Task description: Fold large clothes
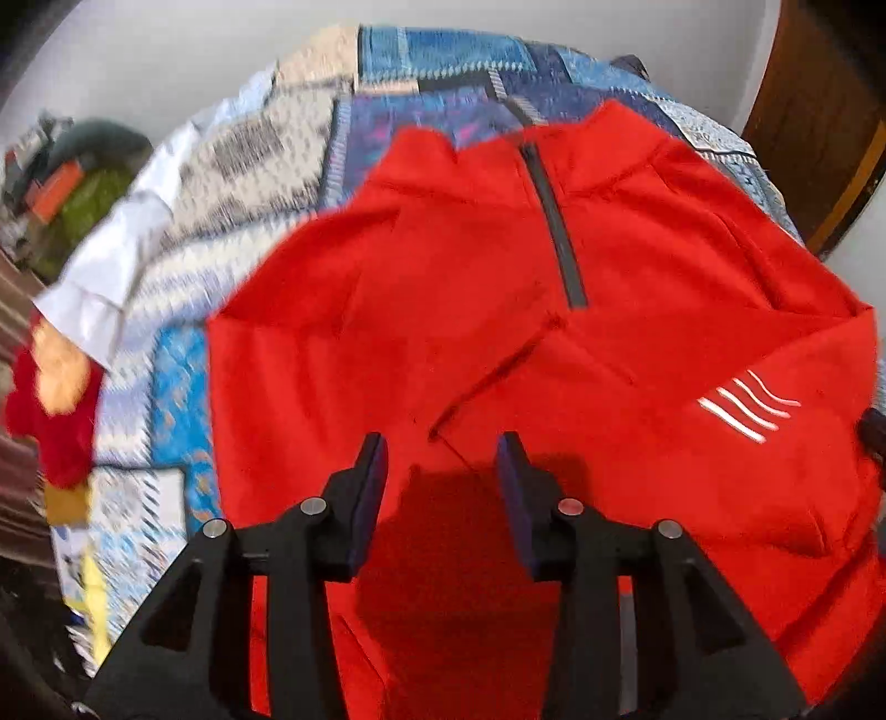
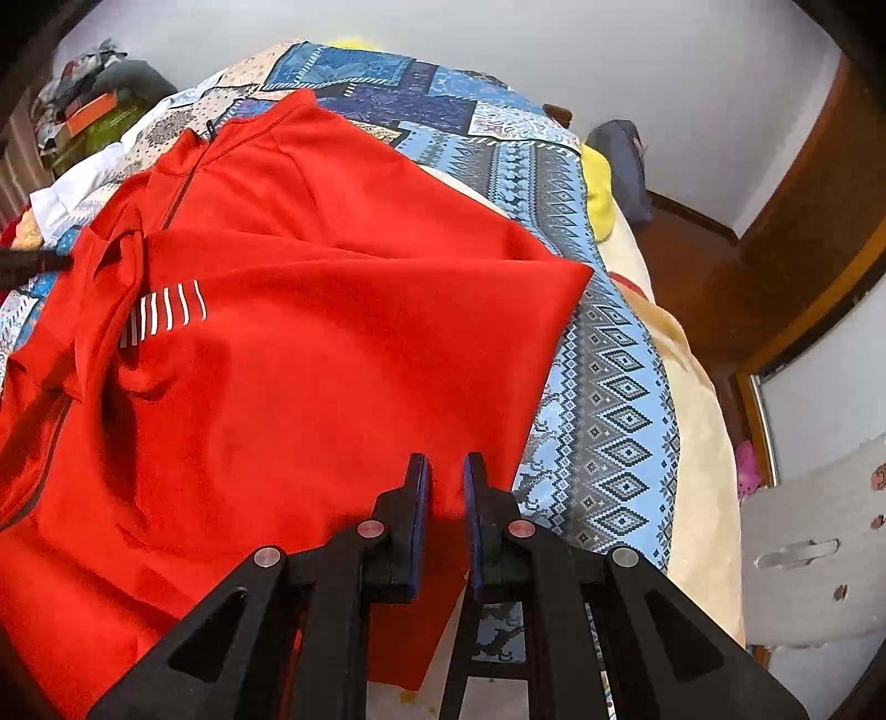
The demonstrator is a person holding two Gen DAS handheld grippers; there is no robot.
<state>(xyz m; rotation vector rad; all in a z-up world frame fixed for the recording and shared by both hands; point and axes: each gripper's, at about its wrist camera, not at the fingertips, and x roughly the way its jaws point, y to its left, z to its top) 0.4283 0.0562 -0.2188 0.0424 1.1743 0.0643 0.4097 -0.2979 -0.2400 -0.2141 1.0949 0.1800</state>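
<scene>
A large red zip-neck top (image 1: 470,266) lies spread on a blue patterned bedspread (image 1: 443,50), collar at the far end, with white stripes (image 1: 747,410) on one folded-in sleeve. My left gripper (image 1: 443,459) is open and empty just above the red cloth near its lower middle. In the right wrist view the same top (image 2: 332,288) fills the left side. My right gripper (image 2: 446,476) has its jaws narrowly apart with the red cloth's right edge between them. The left gripper's tip (image 2: 27,263) shows at the far left edge.
The bedspread (image 2: 609,360) covers a bed with a cream blanket (image 2: 698,421) at its right edge. A white cloth (image 1: 111,266) and a red and cream item (image 1: 50,399) lie left. A pile of clothes (image 2: 94,105) sits far left. A wooden door frame (image 2: 803,221) and white chair (image 2: 819,543) stand right.
</scene>
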